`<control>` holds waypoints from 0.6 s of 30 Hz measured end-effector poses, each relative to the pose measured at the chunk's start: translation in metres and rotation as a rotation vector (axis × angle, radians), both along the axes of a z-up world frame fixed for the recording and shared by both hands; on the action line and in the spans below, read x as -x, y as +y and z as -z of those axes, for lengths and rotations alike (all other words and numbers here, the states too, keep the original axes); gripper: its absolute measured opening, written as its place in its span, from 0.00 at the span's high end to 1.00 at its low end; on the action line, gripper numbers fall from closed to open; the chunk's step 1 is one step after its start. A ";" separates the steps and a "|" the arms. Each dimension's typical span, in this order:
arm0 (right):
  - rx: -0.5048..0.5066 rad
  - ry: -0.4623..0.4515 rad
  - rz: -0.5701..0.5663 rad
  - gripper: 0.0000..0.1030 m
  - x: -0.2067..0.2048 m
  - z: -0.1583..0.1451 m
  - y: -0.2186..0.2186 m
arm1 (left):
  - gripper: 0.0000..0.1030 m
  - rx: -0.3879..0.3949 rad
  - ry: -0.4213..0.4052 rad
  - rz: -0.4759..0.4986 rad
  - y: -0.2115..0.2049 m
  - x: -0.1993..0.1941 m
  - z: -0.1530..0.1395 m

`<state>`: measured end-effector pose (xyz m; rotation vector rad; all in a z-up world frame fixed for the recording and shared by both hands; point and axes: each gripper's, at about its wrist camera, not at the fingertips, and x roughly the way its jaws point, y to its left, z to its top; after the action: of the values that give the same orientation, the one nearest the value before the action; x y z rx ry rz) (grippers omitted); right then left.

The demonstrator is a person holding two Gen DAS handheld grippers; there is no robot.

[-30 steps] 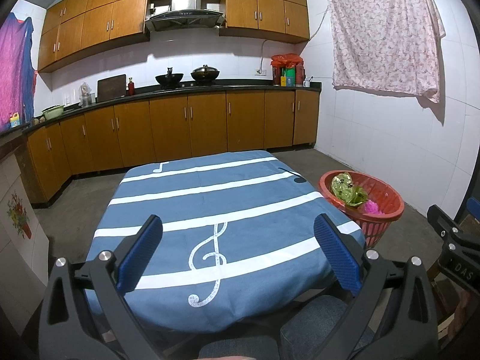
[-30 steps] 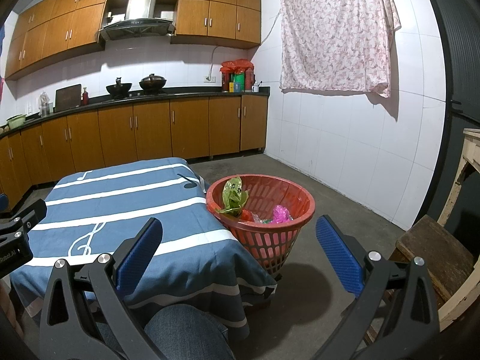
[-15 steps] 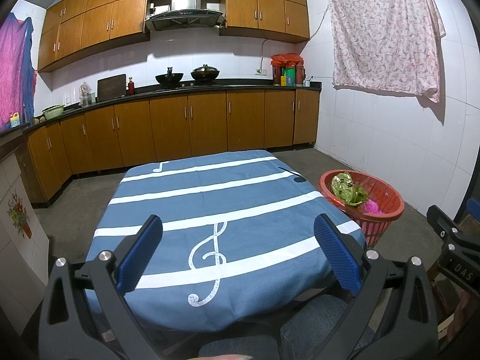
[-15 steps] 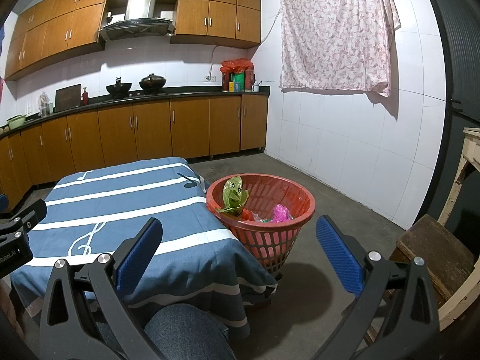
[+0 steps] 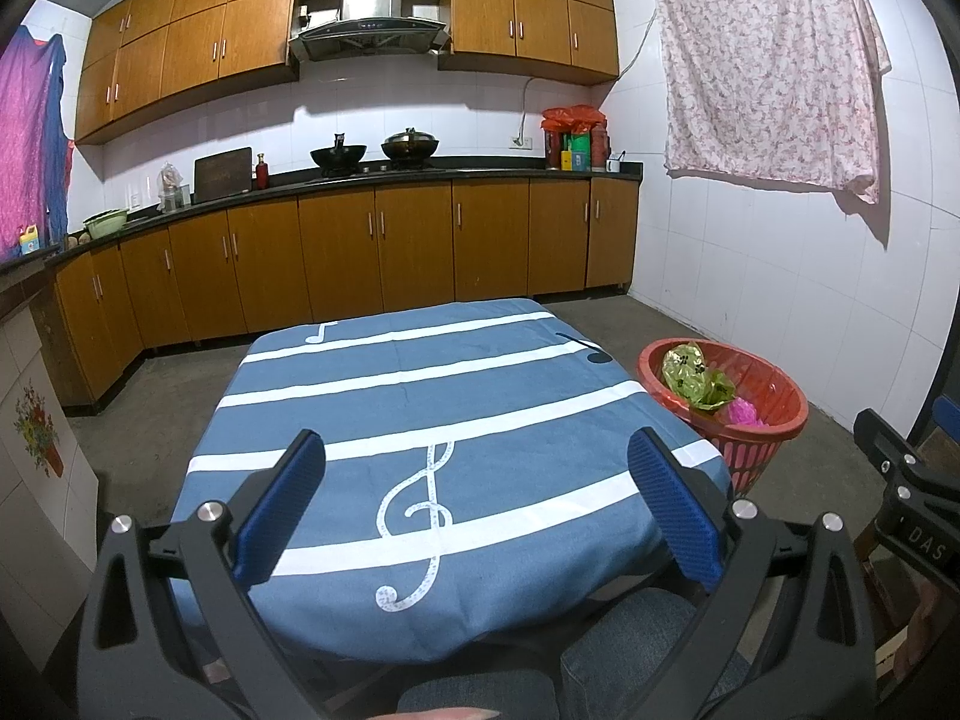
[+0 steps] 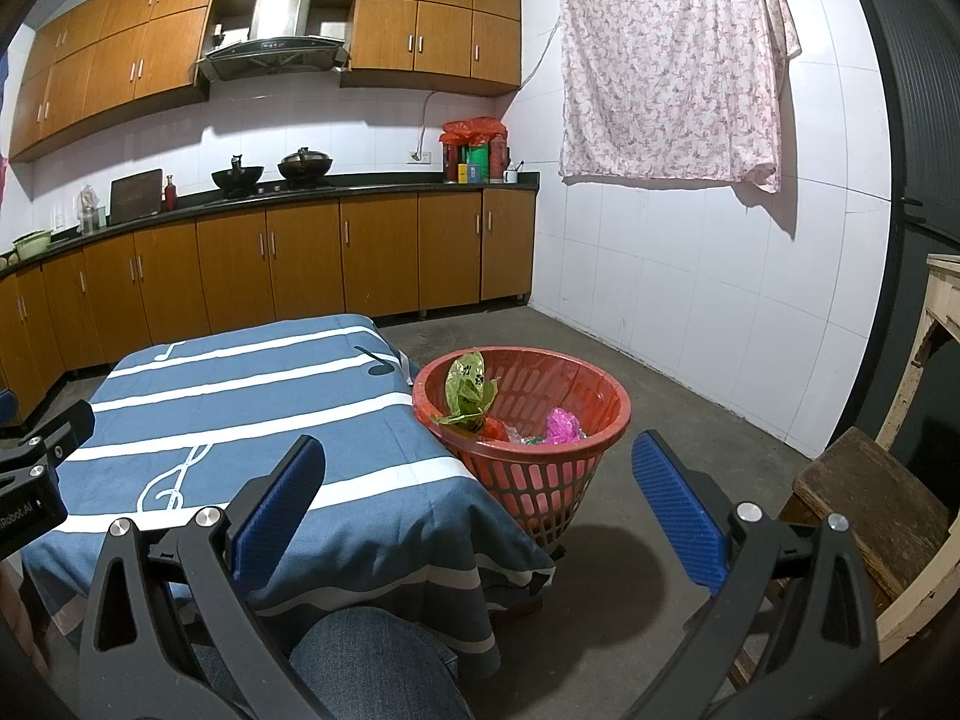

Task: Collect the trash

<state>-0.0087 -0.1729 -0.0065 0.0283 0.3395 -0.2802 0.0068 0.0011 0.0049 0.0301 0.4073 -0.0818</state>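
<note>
Read "DAS" in pale capitals on the black body of the right claw (image 5: 918,540), at the right edge of the left wrist view. Read "Robot.AI", partly cut off at the frame edge, on the black body of the left claw (image 6: 27,510), at the left edge of the right wrist view. Found a white treble clef (image 5: 417,519) and musical notes printed on the blue cloth (image 5: 480,396) over the surface. Could not make out labels on the counter containers (image 5: 573,138).
</note>
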 end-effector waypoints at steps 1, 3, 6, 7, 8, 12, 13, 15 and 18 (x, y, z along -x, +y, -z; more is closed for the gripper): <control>0.000 0.000 0.000 0.02 0.000 0.000 0.000 | 0.04 0.000 0.000 0.000 0.000 0.000 0.000; 0.000 0.000 0.000 0.02 0.000 0.000 0.000 | 0.04 0.000 -0.001 0.000 -0.001 0.001 0.000; 0.000 0.000 0.000 0.02 0.000 0.000 0.000 | 0.04 0.001 0.001 0.000 0.000 0.000 0.000; 0.000 0.000 0.000 0.02 0.000 0.000 0.000 | 0.04 0.001 0.002 0.000 -0.001 0.001 0.000; 0.000 0.000 0.000 0.02 0.000 0.000 0.000 | 0.04 0.002 0.001 -0.001 -0.001 0.001 0.000; -0.001 0.001 0.000 0.02 0.000 0.000 0.000 | 0.04 0.003 0.003 -0.002 -0.001 0.001 0.001; 0.000 0.001 0.000 0.02 0.000 -0.001 0.000 | 0.04 0.001 0.002 -0.002 -0.001 0.000 0.001; -0.001 0.001 0.001 0.02 0.000 0.000 0.000 | 0.04 0.000 0.002 -0.002 -0.001 0.001 0.002; -0.001 0.000 0.001 0.02 0.000 0.000 -0.001 | 0.04 0.002 0.006 0.000 -0.001 0.001 0.002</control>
<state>-0.0089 -0.1735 -0.0061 0.0293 0.3401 -0.2807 0.0061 0.0003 0.0033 0.0278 0.4130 -0.0826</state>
